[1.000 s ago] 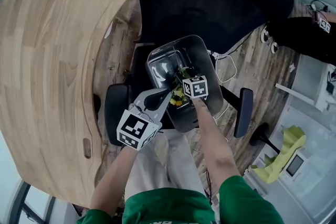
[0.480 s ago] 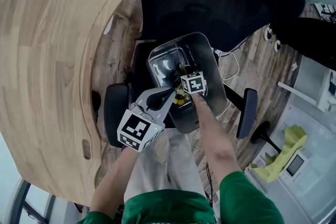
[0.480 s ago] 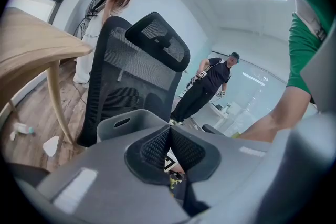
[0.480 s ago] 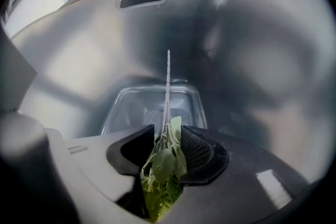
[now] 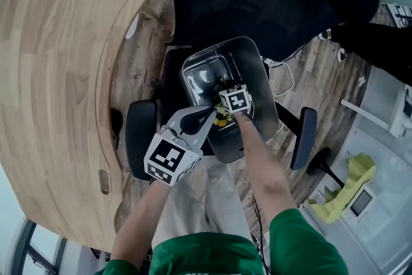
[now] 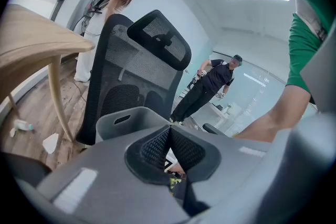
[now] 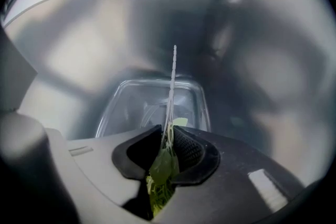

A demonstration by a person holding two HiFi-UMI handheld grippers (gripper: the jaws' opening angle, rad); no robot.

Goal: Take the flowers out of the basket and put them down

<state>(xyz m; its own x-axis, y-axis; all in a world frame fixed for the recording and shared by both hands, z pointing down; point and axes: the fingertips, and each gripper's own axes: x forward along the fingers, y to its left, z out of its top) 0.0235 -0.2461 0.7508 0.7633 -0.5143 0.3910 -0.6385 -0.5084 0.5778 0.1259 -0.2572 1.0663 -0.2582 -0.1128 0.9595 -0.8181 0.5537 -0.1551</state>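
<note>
Gripping the flowers (image 7: 164,168) down inside the grey basket (image 7: 94,44).
Pinched in the right gripper (image 7: 168,136), jaws just closed to a narrow gap on green leaves and a thin pale stem; stem lengthwise straight out from the jaws, tip toward the basket's floor. Beside the basket's near rim, left gripper (image 6: 169,140) clenched on nothing.

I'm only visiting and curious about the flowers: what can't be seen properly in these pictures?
- Flowers, head view: mostly under a marker cube; number unclear.
- Blossoms, right gripper view: cut off behind the right tongs, whose jaws have just been closing on stem and leaves.
- Basket inside, left gripper view: hidden by left tongs.
</note>
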